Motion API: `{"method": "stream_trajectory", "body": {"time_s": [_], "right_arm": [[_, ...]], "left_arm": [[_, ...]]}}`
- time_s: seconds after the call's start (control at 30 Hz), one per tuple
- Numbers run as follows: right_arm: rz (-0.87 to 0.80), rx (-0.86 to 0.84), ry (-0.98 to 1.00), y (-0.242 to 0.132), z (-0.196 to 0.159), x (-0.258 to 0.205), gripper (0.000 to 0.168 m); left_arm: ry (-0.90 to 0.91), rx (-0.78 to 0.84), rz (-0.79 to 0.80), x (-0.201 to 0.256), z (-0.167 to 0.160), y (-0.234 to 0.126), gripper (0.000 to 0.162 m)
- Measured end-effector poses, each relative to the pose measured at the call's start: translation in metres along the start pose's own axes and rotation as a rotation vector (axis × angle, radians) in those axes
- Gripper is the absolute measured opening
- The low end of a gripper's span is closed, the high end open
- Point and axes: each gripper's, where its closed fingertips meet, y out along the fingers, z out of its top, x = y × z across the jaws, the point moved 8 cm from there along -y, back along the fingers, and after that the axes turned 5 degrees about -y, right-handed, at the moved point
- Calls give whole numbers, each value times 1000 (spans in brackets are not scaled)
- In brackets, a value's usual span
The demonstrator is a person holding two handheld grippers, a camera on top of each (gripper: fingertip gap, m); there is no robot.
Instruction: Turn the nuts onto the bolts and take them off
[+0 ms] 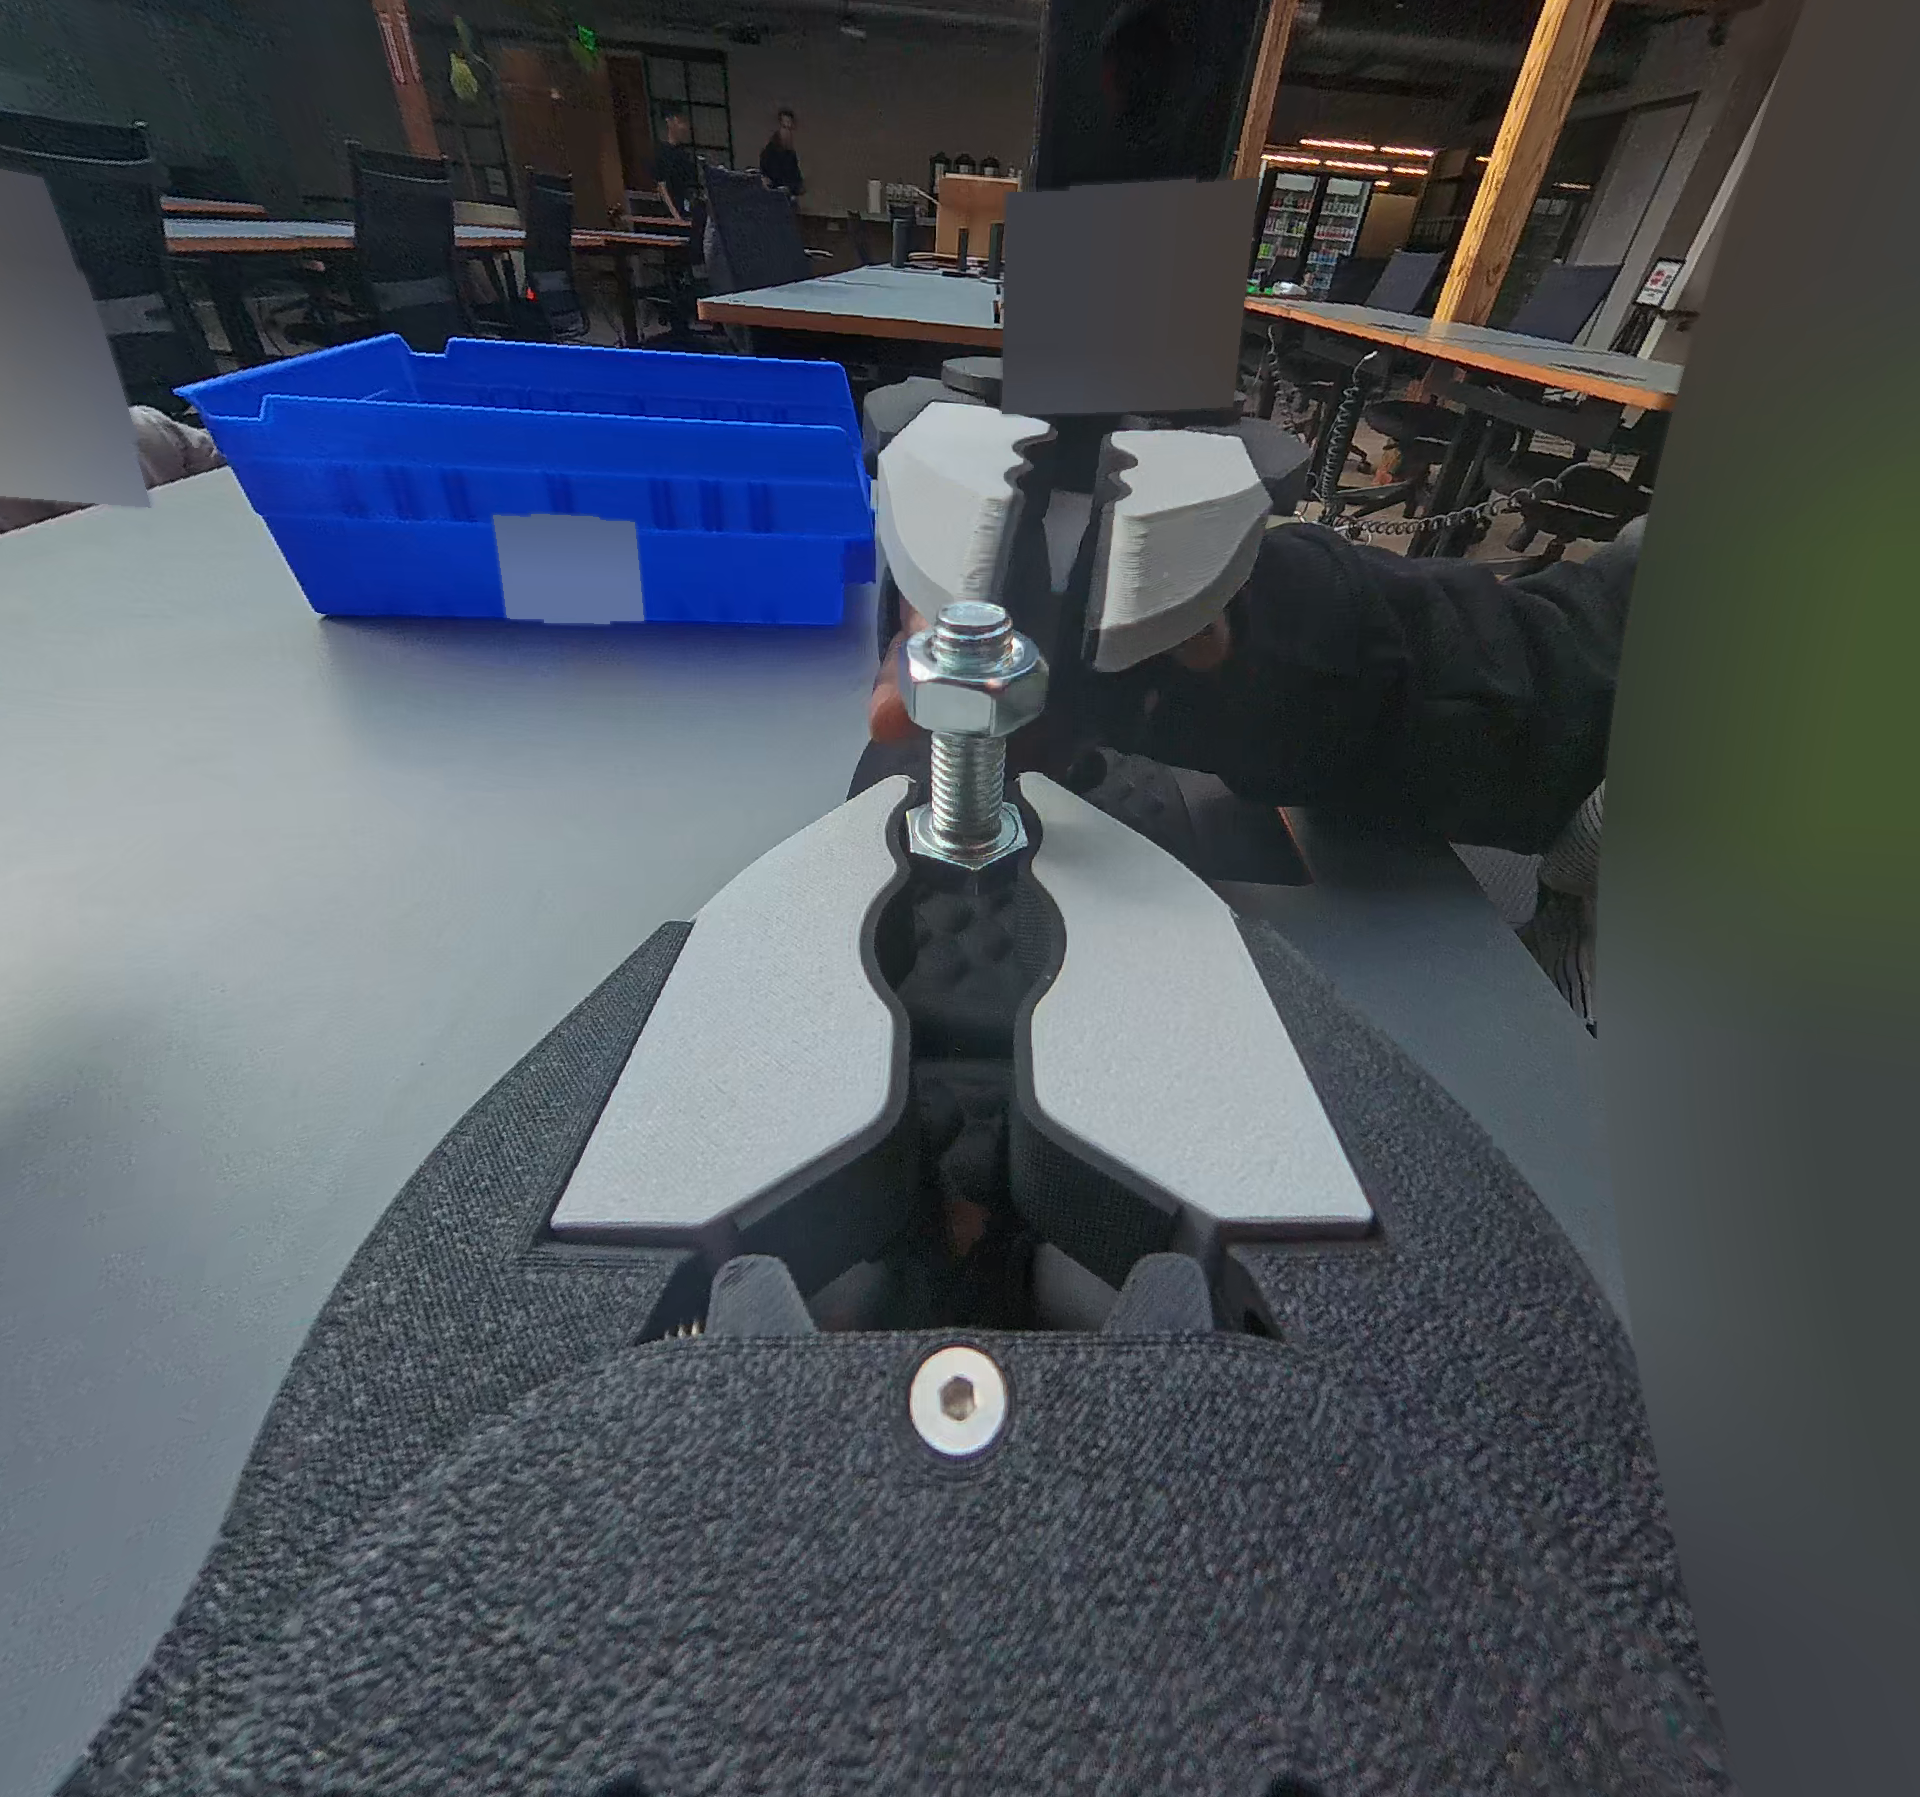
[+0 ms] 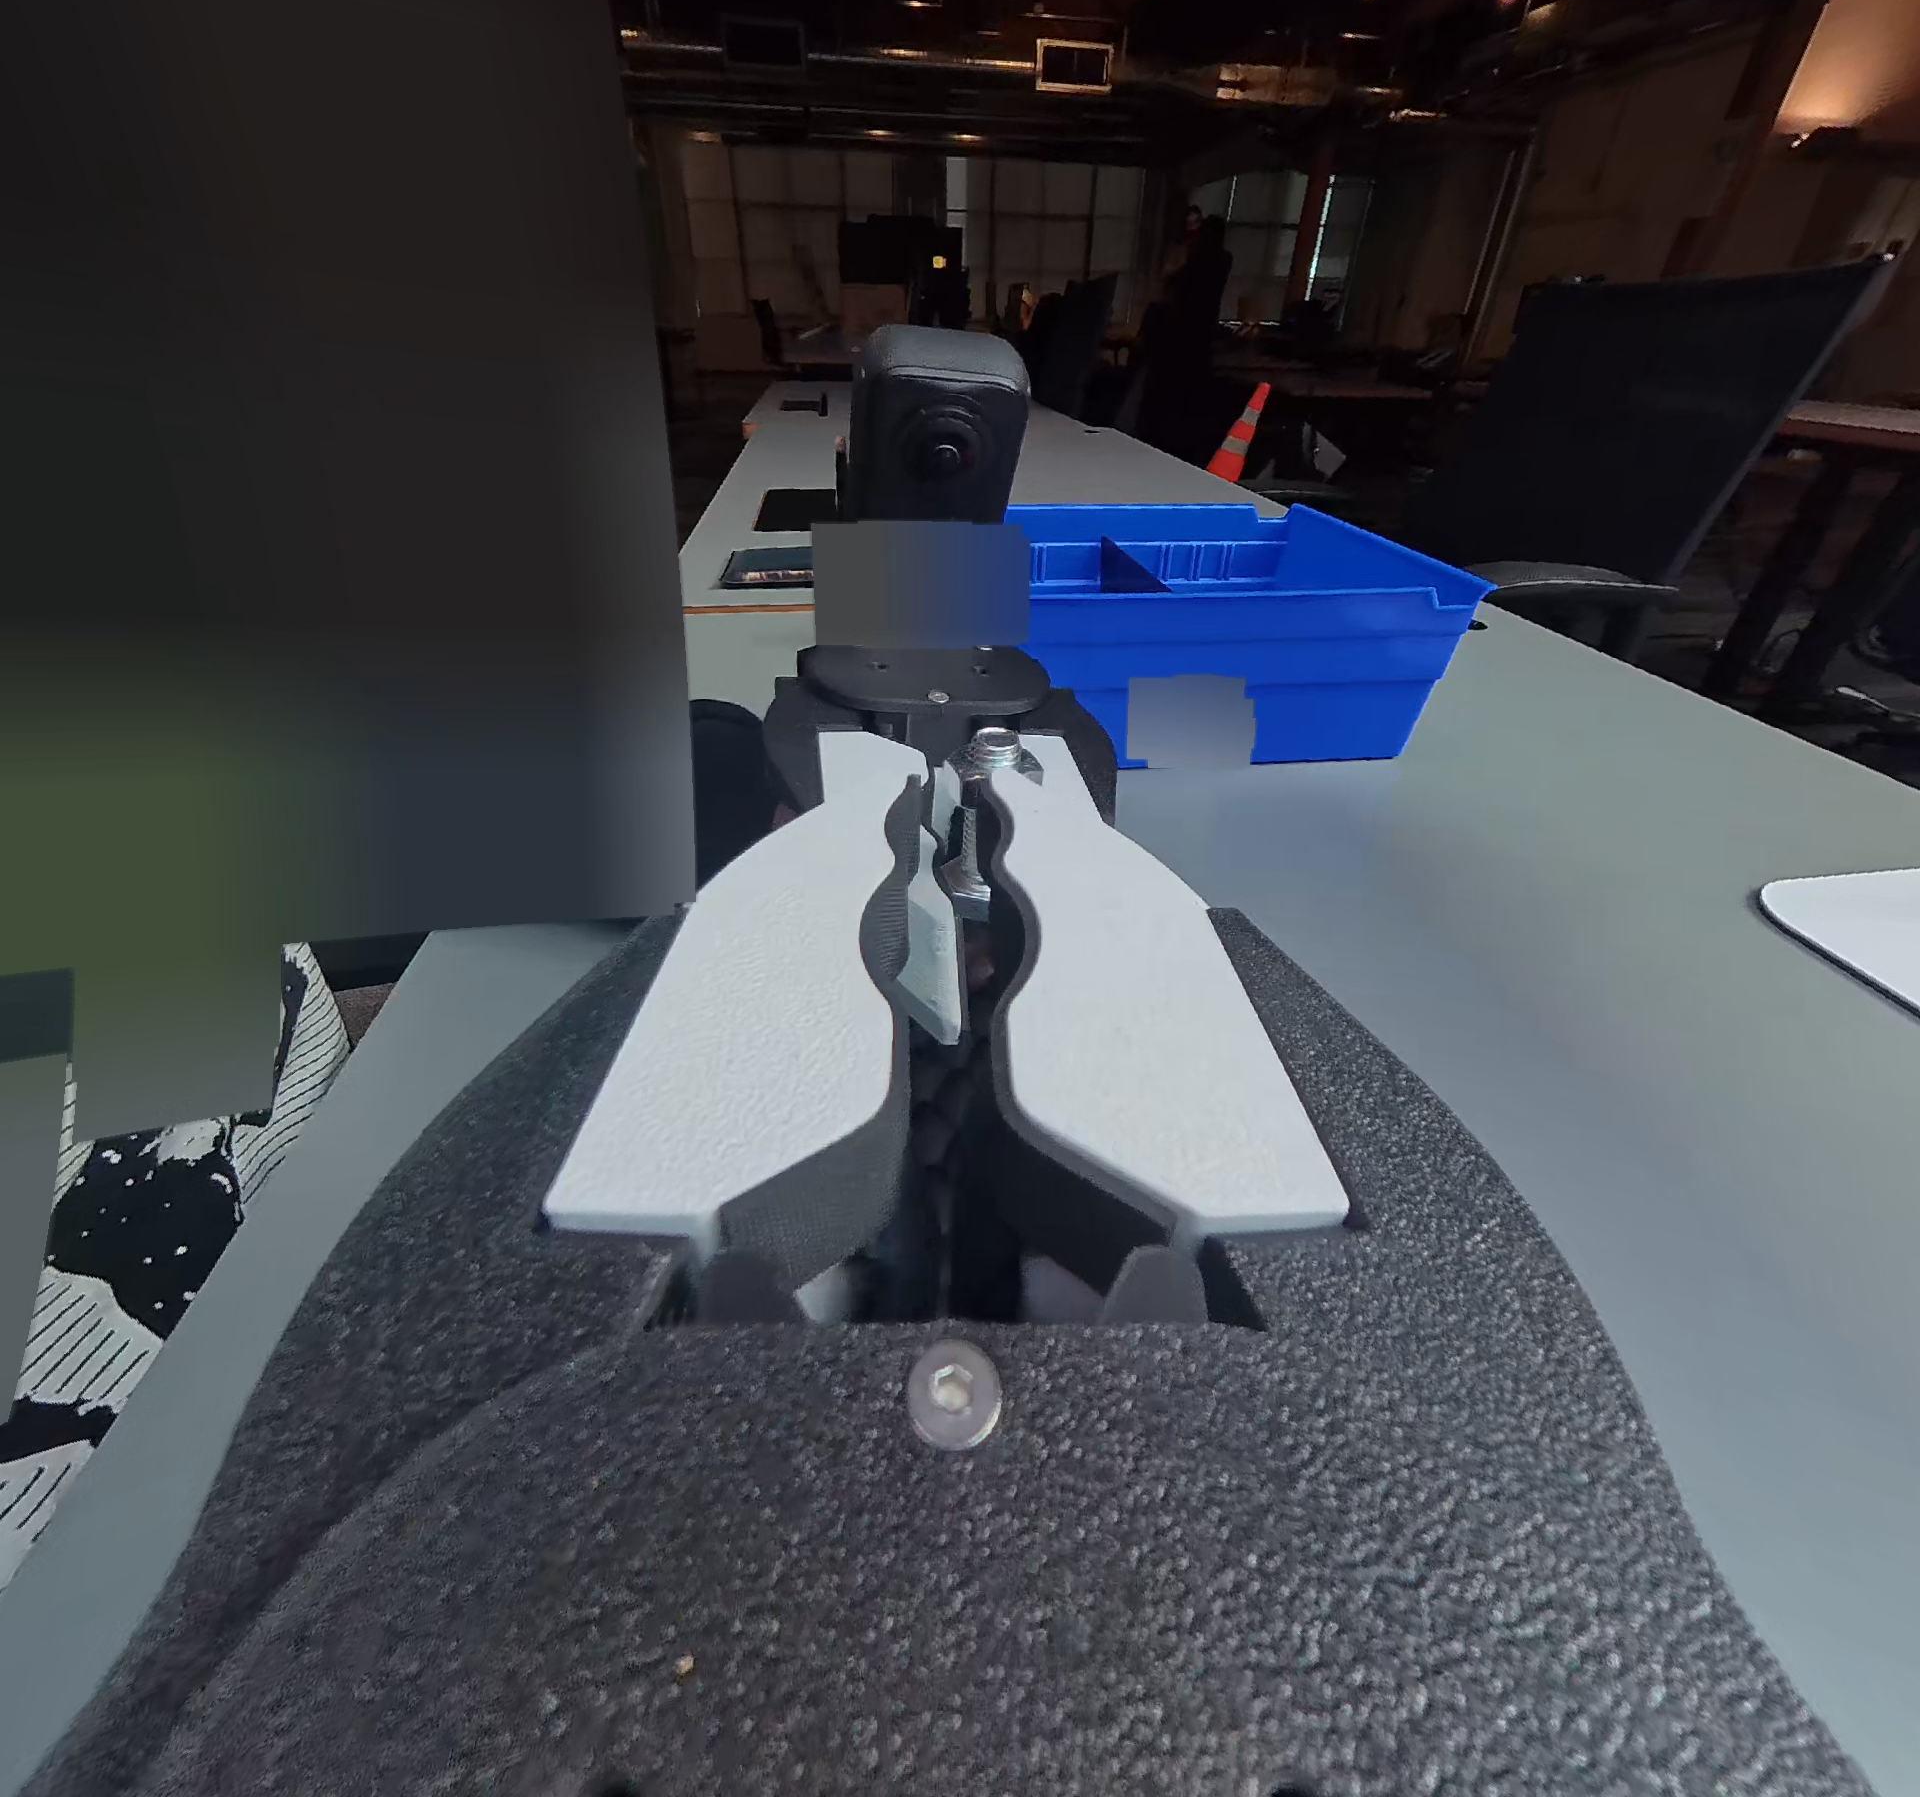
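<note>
The bolt [image 1: 961, 791] is clamped upright by its head in the left gripper [image 1: 961, 817]; the nut [image 1: 975, 682] sits near its top — just in front of the right gripper [image 1: 1070, 542], nearly closed, empty.

No readable writing in either view

The label place on the blue bin [image 1: 540, 490] is covered by a blur patch, and the small sign [image 1: 1659, 284] and the fridge shelves [image 1: 1314, 225] far behind are too small to make out.
</note>
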Motion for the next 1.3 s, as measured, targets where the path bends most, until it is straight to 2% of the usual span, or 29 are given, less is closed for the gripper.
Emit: {"method": "stream_trajectory", "body": {"time_s": [0.07,0.23,0.3,0.43,0.57,0.77,0.87,1.17,1.3], "right_arm": [[11,7,-5,-2,1,-1,4],[4,-10,-20,-4,2,0,4],[-13,2,-17,-4,2,2,14],[-8,8,6,4,0,7,48],[53,-9,7,19,-2,7,56],[127,-53,-5,35,-5,2,57],[127,-44,-13,34,-4,0,52],[52,-30,0,17,-4,1,41],[12,-30,-11,10,-4,1,30]], "left_arm": [[1,-3,-1,0,0,0,14],[1,-3,-1,0,0,0,14],[2,-4,-1,0,0,0,14],[4,-5,-2,0,0,0,14],[6,-8,-3,0,0,0,14],[3,-10,-5,0,-1,0,14],[0,-7,-2,0,0,0,14],[0,-5,-1,-1,0,0,14],[4,-7,-2,0,-1,0,14]]}}
